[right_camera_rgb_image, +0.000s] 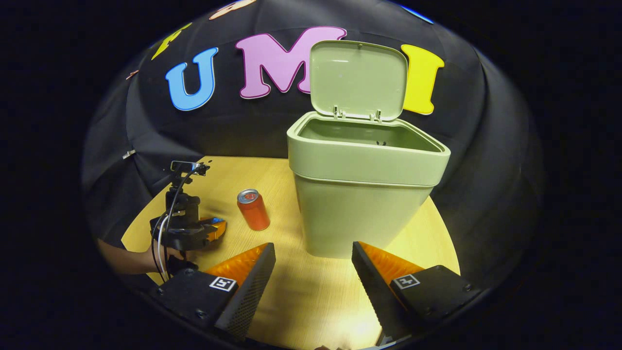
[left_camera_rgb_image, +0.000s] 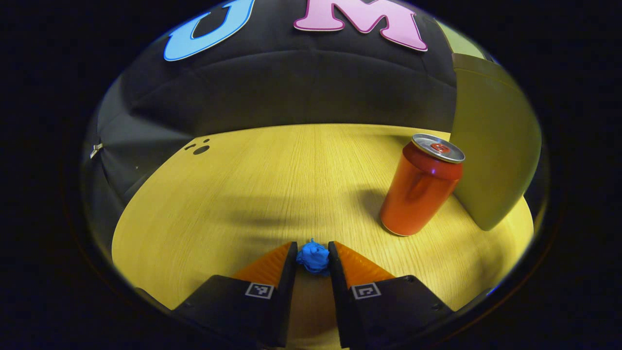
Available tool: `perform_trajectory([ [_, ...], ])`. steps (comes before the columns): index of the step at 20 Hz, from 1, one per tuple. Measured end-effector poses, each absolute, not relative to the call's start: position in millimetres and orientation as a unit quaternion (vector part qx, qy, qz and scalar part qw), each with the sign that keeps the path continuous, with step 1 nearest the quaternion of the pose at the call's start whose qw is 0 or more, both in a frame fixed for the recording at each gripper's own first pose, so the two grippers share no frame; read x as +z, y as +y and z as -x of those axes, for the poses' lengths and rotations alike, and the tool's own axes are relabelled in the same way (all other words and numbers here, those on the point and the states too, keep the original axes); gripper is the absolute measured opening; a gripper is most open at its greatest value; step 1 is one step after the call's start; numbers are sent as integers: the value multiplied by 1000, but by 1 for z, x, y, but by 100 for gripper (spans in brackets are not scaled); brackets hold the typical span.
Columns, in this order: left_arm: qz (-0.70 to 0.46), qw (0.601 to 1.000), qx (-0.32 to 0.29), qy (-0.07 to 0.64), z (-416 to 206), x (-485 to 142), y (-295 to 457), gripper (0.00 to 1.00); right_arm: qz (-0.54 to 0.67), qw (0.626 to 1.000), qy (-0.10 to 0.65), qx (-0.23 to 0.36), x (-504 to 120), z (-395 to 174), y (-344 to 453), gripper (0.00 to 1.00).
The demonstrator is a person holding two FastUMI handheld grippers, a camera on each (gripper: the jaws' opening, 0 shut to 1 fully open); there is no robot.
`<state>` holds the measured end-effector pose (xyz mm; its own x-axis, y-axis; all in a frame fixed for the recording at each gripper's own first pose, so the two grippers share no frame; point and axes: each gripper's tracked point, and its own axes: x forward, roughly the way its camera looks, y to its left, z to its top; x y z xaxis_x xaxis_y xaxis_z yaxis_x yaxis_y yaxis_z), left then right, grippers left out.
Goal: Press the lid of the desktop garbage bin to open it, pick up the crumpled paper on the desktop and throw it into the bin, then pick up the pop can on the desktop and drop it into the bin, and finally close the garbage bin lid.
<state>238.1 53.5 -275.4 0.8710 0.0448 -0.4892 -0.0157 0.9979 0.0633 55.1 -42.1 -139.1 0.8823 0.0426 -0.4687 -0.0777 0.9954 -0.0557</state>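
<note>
Lid: the pale green plastic bin (right_camera_rgb_image: 362, 194) is opened.
Paper: the crumpled blue paper ball (left_camera_rgb_image: 314, 257) is gripped by the left claw (left_camera_rgb_image: 313, 255).
Can: the red metal can (left_camera_rgb_image: 420, 187) is left on the table (left_camera_rgb_image: 252, 194).
Right claw (right_camera_rgb_image: 313, 267): open, nothing held.

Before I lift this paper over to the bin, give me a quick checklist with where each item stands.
1. Bin lid open: ok, it stands upright behind the bin mouth.
2. Crumpled paper gripped: ok, the left gripper has both fingers pressed on it.
3. Paper off the table: cannot tell.
4. Pop can out of the path: not ok, it stands upright between paper and bin.
5. Right gripper free: ok, open, holding nothing, facing the bin.
</note>
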Motion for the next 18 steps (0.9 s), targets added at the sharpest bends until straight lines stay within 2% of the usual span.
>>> perform_trajectory([
  [1,-30,966,13,255,-235,-274,53,38,35,970,240,30,-139,-56,-43,100],
  [6,-25,967,17,254,-227,-261,56,30,29,971,236,31,-138,-57,-44,100],
  [10,-19,973,10,228,-221,-224,54,31,28,972,231,38,-137,-58,-41,100],
  [18,7,987,-30,156,-199,-107,21,31,10,976,215,45,-135,-63,-48,100],
])
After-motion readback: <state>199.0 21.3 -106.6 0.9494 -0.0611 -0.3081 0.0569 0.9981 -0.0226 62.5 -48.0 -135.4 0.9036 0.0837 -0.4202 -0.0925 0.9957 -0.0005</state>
